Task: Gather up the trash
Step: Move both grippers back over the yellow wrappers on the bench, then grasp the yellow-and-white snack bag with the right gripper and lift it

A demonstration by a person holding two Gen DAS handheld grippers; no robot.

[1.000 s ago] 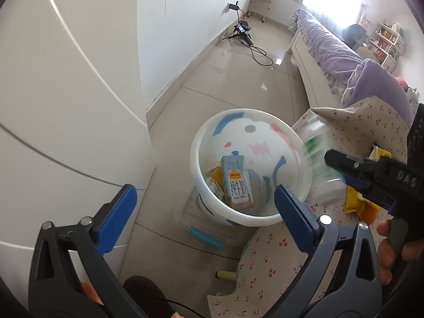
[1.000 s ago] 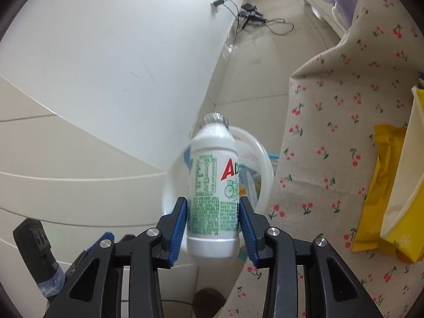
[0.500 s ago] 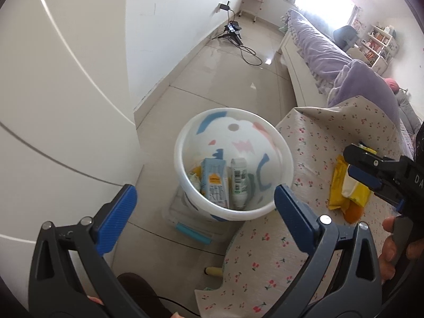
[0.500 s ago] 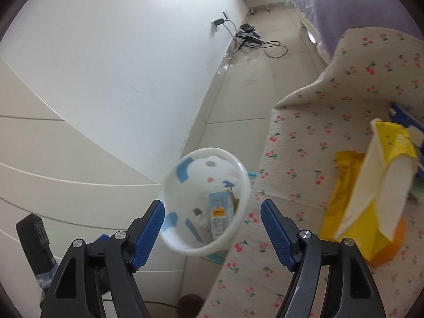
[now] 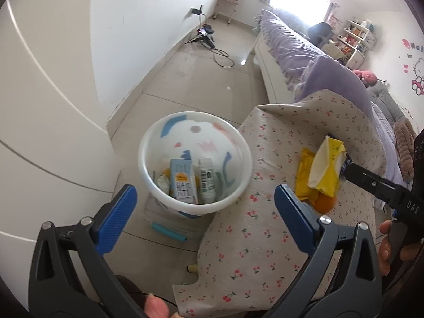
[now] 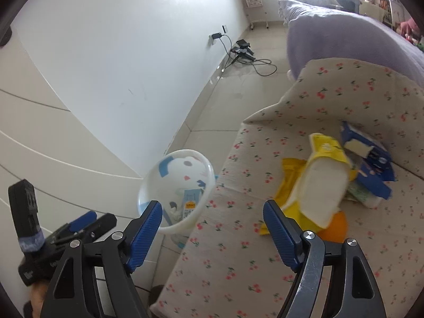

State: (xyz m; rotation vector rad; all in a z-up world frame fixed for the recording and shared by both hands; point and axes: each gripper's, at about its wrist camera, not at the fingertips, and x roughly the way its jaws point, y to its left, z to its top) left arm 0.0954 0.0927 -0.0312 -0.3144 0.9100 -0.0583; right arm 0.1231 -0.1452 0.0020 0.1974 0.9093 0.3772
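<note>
A white bin (image 5: 148, 143) with coloured marks stands on the floor beside the table; it also shows in the right wrist view (image 6: 209, 182). Inside lie a blue carton (image 5: 181, 181), a white bottle with green print (image 5: 206, 180) and crumpled paper. On the cherry-print tablecloth (image 5: 265, 233) lie a yellow wrapper (image 5: 326, 169), an orange piece (image 5: 324, 202) and blue packaging (image 6: 371, 159). My left gripper (image 5: 204, 206) is open and empty above the bin's near side. My right gripper (image 6: 212, 228) is open and empty over the table edge, near the yellow wrapper (image 6: 318, 185).
White cabinet doors (image 5: 39, 132) and a wall stand to the left. A clear box with a teal bar (image 5: 168, 233) lies under the bin. A cable and charger (image 5: 209, 37) lie on the far floor. A bed with purple bedding (image 5: 304, 58) is behind the table.
My right gripper opened and let go of the white bottle, which now lies in the bin. Both grippers have drawn back, the right swinging towards the table.
</note>
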